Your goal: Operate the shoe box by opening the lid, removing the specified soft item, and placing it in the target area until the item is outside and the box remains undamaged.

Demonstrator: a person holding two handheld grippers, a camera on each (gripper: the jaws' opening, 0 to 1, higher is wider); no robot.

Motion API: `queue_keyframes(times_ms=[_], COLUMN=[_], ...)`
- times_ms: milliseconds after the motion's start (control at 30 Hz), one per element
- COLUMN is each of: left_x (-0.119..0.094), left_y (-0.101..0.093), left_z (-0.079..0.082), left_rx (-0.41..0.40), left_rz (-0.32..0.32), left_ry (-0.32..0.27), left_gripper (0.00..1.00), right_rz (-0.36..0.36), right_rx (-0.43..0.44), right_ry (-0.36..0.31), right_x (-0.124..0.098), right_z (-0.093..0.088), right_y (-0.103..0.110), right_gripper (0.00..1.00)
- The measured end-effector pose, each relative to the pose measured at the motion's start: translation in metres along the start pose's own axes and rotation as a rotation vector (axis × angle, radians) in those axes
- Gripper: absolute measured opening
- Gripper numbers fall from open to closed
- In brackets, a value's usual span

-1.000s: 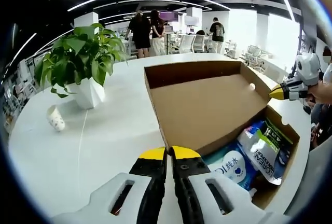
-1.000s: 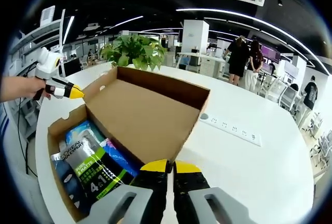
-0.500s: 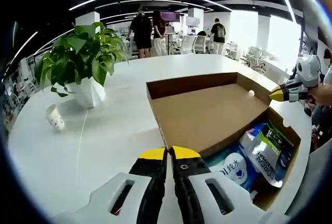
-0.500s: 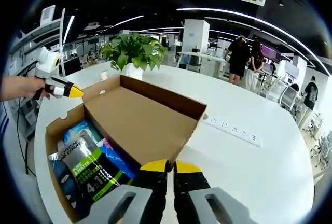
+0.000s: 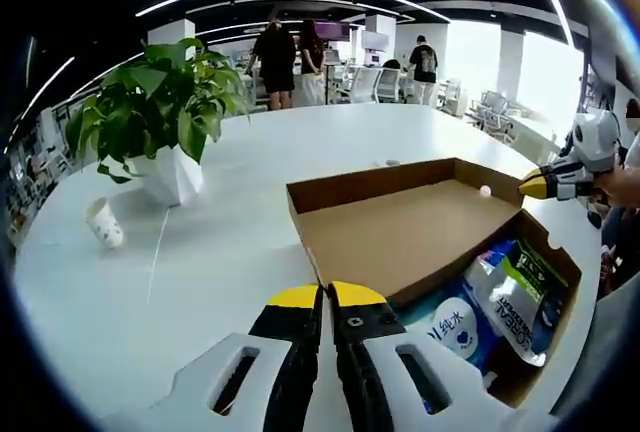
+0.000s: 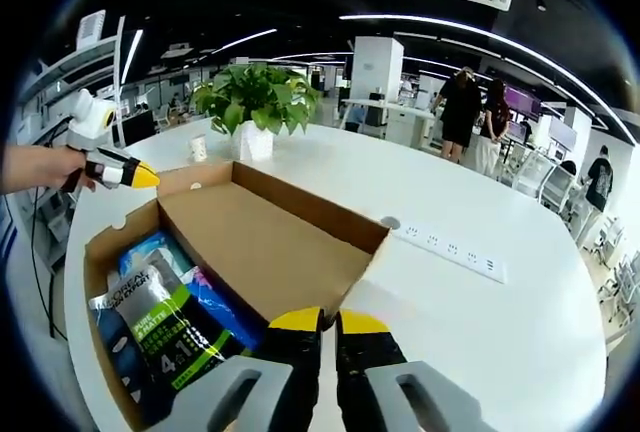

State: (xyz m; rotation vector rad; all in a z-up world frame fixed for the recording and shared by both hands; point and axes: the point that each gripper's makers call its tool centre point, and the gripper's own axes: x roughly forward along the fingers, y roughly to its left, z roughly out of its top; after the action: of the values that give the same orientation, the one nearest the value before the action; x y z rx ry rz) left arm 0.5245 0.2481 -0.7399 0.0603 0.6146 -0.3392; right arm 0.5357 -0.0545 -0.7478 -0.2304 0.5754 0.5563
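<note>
Both grippers shut; lid swung lower, box open wider.

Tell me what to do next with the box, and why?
Probably let the lid go and reach into the shoe box for a soft pack. The lid already lies tipped far back, both tools look shut on its front edge (left tool, right tool), and the packs, like the green and black pouch, lie uncovered.
</note>
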Motion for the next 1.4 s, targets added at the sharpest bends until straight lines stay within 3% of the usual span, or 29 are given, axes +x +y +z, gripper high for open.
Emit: queue_keyframes(times_ms=[733, 933, 1400], left_x=[0.006, 0.003, -0.014], left_y=[0.002, -0.001, -0.011], left_z=[0.000, 0.000, 0.007], left_rx=[-0.069, -0.048, -0.013], left_rz=[0.012, 0.015, 0.011], left_ry=[0.016, 0.012, -0.006], left_gripper=[0.01, 0.01, 0.07], right_rz=[-0.005, 0.004, 0.031], right_rx=[0.040, 0.032, 0.032], right_ry=[0.002, 0.004, -0.012], right_x=[0.006, 0.003, -0.016], right_z=[-0.003, -0.006, -0.018], right_y=[0.000, 0.002, 0.014], right_gripper=[0.02, 0.04, 0.19])
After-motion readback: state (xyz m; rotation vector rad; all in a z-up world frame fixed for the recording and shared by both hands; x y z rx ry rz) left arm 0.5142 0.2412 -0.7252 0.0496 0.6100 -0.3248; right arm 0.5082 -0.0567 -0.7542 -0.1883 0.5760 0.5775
